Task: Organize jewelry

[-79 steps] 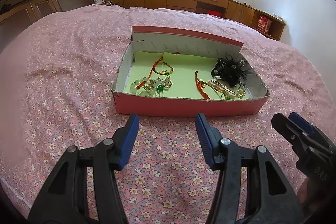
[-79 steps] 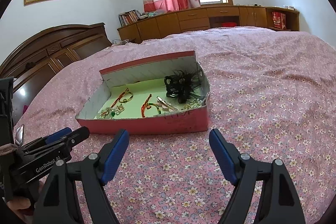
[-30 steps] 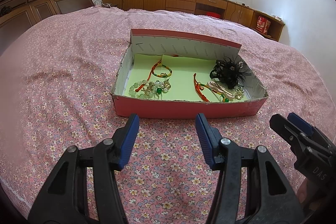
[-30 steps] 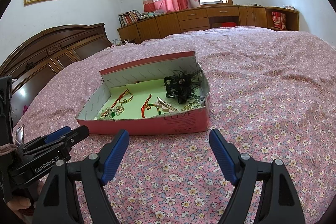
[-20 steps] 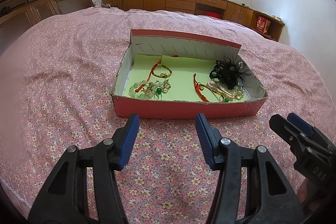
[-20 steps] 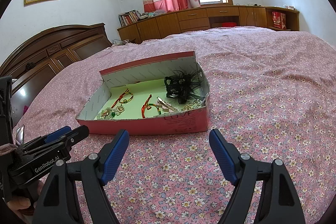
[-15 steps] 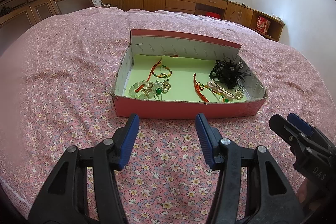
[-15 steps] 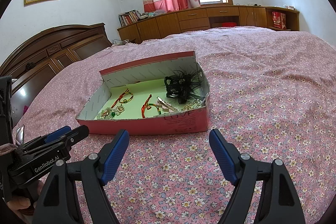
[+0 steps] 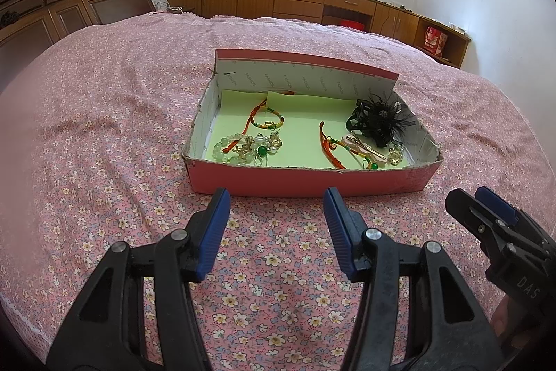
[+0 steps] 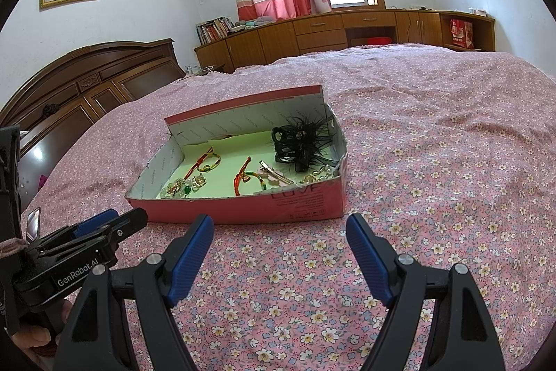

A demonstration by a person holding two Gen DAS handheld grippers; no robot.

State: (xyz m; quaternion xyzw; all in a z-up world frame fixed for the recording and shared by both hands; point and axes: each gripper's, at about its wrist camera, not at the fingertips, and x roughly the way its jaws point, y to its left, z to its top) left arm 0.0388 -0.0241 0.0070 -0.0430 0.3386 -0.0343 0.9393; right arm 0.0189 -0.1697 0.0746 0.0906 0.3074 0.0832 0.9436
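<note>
Nearest the cameras, both tools hang over the flowered bedspread [image 9: 104, 134] with nothing between their blue pads: the left tool [image 9: 276, 225] stands moderately wide, the right tool [image 10: 279, 247] wider, and each stops just short of the pink cardboard box [image 9: 312, 183] on the bed. The bedding is soft and wrinkled, so a tool pressing on the box's low front wall could tip or slide it and spill what lies inside. On the green paper lining, at the left, a bead-and-charm cluster [image 9: 246, 150] lies touching an orange-green cord bracelet [image 9: 266, 120]; a pinch there would likely catch several strands and drag the whole knot up together. Toward the right, a second cord bracelet [image 9: 333, 150] lies against a pink hair clip [image 9: 365, 146] and a small gold piece [image 9: 394, 157], all crowded into the front corner, where the box wall leaves little room for open pads to straddle a single item. Behind these, a black feathered hair ornament [image 9: 380, 119] lies partly over them; its fine plumes could crush or snag under a firm squeeze. Farthest, the upright back flap [image 9: 305, 75] may fold down if bumped.
</note>
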